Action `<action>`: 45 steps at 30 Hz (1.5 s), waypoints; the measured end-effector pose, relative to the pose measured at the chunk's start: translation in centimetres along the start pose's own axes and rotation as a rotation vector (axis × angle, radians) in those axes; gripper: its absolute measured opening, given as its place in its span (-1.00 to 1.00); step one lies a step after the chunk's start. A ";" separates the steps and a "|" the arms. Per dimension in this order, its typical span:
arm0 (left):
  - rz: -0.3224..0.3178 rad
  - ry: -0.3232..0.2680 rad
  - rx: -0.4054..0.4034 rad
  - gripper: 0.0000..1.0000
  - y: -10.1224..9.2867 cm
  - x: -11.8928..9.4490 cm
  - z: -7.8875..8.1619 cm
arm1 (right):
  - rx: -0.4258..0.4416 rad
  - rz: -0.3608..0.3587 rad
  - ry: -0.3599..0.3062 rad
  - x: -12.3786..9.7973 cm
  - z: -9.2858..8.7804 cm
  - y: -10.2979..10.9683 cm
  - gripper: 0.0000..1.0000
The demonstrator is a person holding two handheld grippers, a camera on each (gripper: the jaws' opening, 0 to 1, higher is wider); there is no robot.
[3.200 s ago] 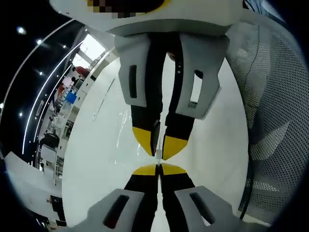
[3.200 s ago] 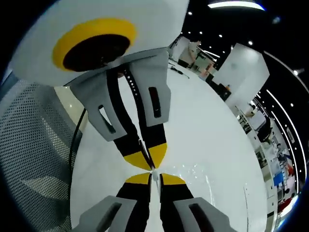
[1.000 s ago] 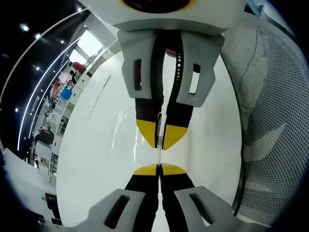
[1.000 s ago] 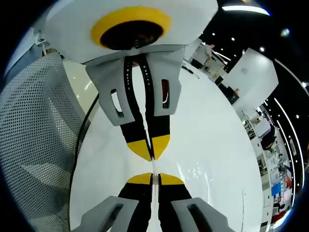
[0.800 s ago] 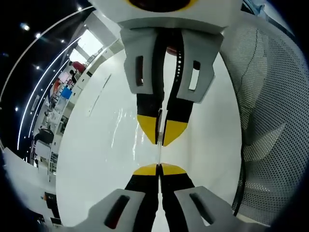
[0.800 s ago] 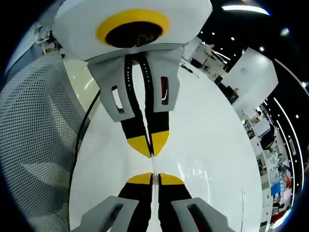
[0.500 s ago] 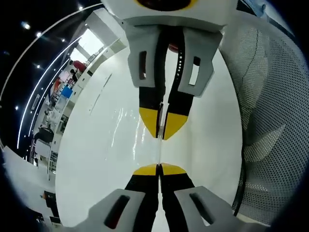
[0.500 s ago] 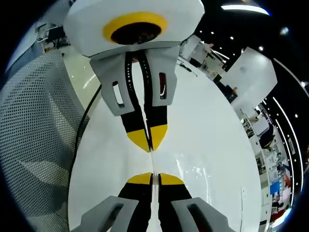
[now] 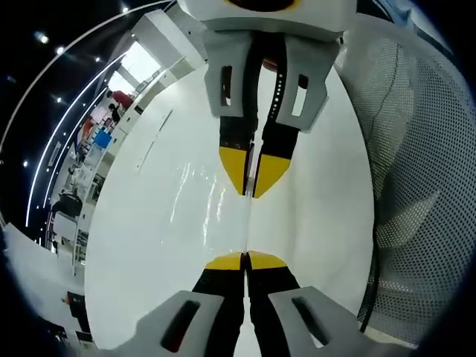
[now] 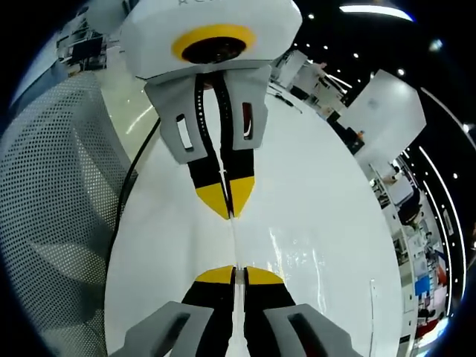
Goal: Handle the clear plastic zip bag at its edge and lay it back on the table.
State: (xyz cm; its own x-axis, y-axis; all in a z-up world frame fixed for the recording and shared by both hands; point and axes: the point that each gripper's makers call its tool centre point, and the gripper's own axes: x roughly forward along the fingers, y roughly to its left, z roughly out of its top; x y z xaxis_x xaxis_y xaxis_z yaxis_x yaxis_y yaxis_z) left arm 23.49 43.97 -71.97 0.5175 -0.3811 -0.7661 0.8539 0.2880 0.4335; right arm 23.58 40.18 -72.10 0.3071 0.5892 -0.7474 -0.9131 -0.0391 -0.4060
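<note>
The clear plastic zip bag (image 9: 248,223) hangs stretched edge-on between my two grippers, above the white table (image 9: 149,245). My left gripper (image 9: 244,259) is shut on one edge of the bag. Facing it from the top of the left gripper view, my right gripper (image 9: 251,178) pinches the opposite edge. In the right gripper view the bag (image 10: 233,242) runs as a thin clear strip from my right gripper (image 10: 234,275) up to the left gripper (image 10: 225,201). Glints from the film show over the table (image 10: 320,186).
A grey mesh chair back (image 9: 424,186) stands beside the table, also seen as the mesh chair (image 10: 52,208). A black cable (image 10: 130,186) runs along the table's edge. Shelves and desks of a large room lie far off.
The two grippers have drawn apart: each looks smaller and farther off in the other's view, and a longer strip of bag shows between them. Both stay shut.
</note>
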 end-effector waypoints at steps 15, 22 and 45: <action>-0.002 0.012 -0.008 -1.00 0.0 -0.3 -0.5 | 0.030 -0.008 0.014 -0.5 -1.2 -0.1 -1.00; -0.005 0.016 -0.010 -1.00 0.0 0.0 -0.8 | 0.033 -0.008 0.017 -0.5 -1.5 -0.1 -1.00; -0.002 0.031 -0.028 -1.00 0.1 -0.1 -1.6 | 0.048 -0.011 0.033 -1.0 -2.6 -0.2 -1.00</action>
State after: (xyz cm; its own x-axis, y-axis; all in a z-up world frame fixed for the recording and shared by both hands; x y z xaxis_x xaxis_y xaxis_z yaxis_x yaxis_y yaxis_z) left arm 23.43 45.45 -72.68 0.5137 -0.3539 -0.7816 0.8526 0.3119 0.4192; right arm 24.13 37.51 -72.62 0.3255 0.5626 -0.7600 -0.9210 0.0068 -0.3894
